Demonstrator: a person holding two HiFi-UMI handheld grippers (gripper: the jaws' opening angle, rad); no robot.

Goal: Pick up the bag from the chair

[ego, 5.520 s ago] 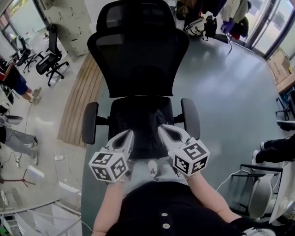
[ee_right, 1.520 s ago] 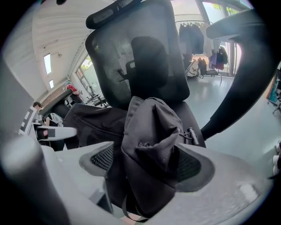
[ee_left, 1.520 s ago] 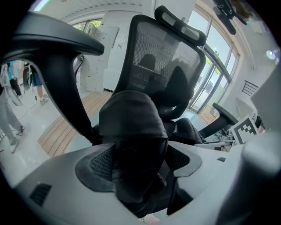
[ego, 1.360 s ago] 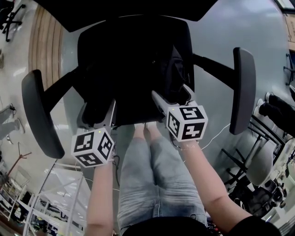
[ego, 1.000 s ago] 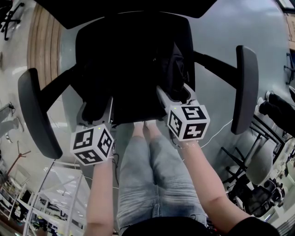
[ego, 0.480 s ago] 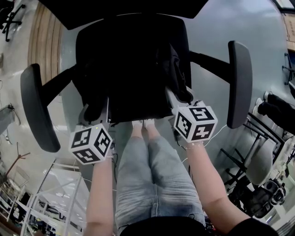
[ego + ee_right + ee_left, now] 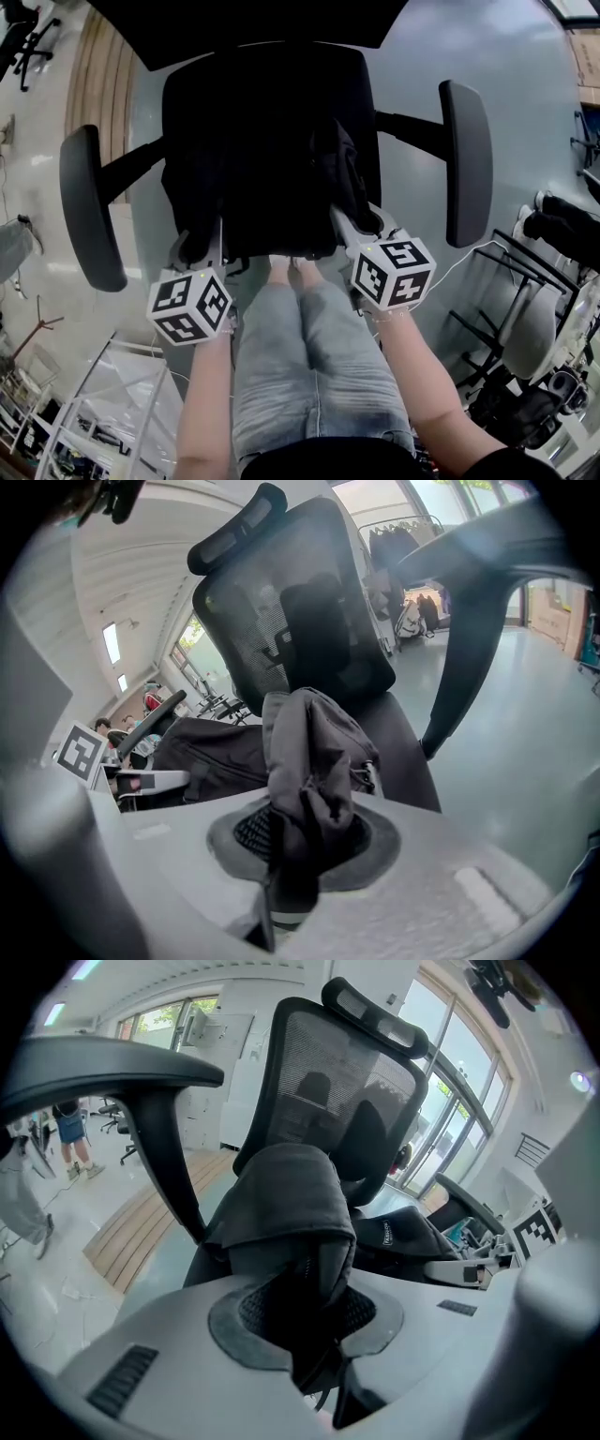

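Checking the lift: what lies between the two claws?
The black bag, spanning from left claw to right claw in the head view; each grips its fabric.

dark fabric bag (image 7: 339, 178), bunched, over chair (image 7: 272, 80) seat

We are wearing pale blue jeans (image 7: 314, 375) and a black top (image 7: 328, 461), we are carrying a light grey left gripper (image 7: 195, 239) and right gripper (image 7: 363, 217), each bearing a white cube (image 7: 190, 307) of black square markers, each showing dark dotted pads (image 7: 246, 832)

Glossy grey floor (image 7: 534, 84) w/ pale wooden slat strip (image 7: 103, 66) at left; tall glass windows (image 7: 459, 1119) far side, bright daylight; white locker cabinets (image 7: 220, 1072) by wall.
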